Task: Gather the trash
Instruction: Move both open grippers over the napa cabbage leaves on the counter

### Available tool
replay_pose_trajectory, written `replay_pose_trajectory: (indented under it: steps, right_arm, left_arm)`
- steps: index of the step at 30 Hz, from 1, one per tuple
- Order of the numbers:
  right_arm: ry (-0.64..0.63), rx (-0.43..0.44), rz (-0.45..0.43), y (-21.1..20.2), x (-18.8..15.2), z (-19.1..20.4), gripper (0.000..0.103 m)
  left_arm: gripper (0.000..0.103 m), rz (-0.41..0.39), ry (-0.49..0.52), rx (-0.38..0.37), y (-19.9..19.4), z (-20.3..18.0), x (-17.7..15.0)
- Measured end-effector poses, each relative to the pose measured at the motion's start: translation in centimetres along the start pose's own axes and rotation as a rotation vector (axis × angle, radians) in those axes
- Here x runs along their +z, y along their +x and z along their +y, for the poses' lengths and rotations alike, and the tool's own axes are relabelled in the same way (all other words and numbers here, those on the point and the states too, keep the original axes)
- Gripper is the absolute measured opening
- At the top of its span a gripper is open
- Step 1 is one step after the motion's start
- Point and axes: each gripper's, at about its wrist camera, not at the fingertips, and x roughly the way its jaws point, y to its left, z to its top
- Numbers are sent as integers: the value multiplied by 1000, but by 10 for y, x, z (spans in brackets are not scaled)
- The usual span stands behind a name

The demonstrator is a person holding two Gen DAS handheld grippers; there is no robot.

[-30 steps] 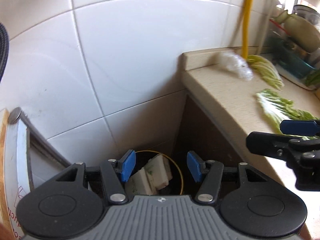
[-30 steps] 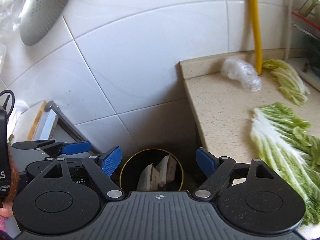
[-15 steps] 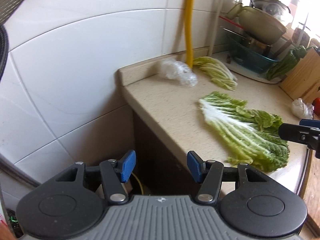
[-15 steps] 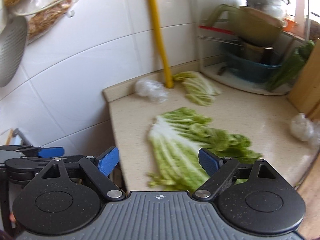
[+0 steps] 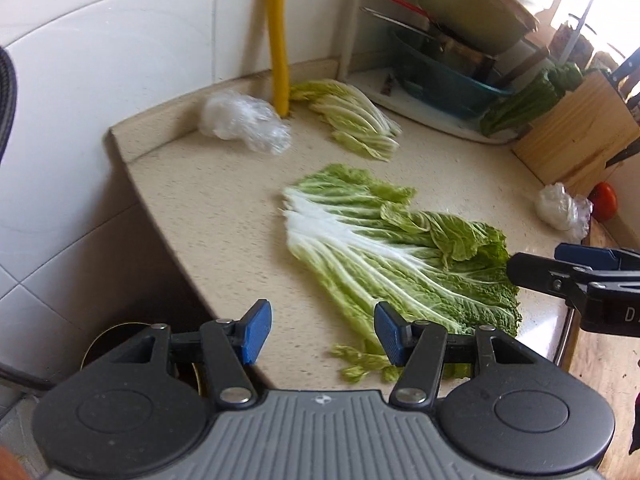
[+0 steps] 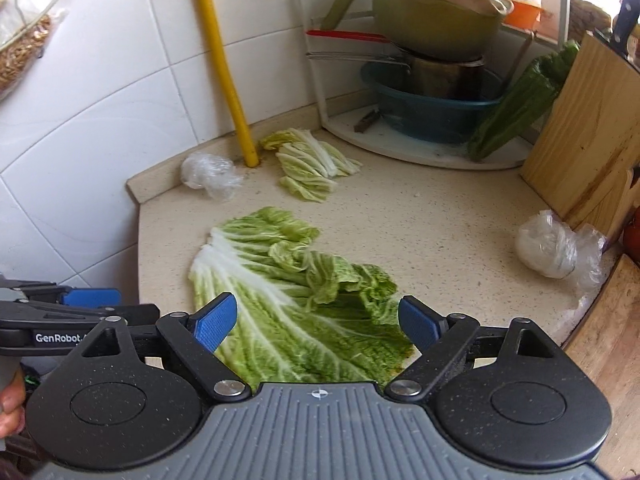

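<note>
Trash: big cabbage leaf (image 5: pixel 400 256) flat mid-table, smaller leaf pile (image 5: pixel 352 118) at back by yellow pipe (image 5: pixel 278 36)
Wrap: crumpled plastic (image 5: pixel 242 120) in back corner by wall; 2nd wad (image 6: pixel 556 248) beside wood block (image 6: pixel 588 136)
Table: beige top (image 5: pixel 208 200), leaf scraps (image 5: pixel 360 360) at front edge
L claw (image 5: pixel 318 332): spread approx halfway, nothing btwn pads, over table edge
R claw (image 6: pixel 318 320): spread wide, jaws just been opening, nothing pinched, above big leaf
Bin: rim (image 5: pixel 108 344) visible below table, lower left
</note>
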Motion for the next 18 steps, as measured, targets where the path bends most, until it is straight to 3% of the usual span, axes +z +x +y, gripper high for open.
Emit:
replay_pose_trajectory:
  steps: [18]
  right_arm:
    - [26,40,26,42,17,-42,94]
  left_arm:
    - [56,73,15,-19,47,-40,13]
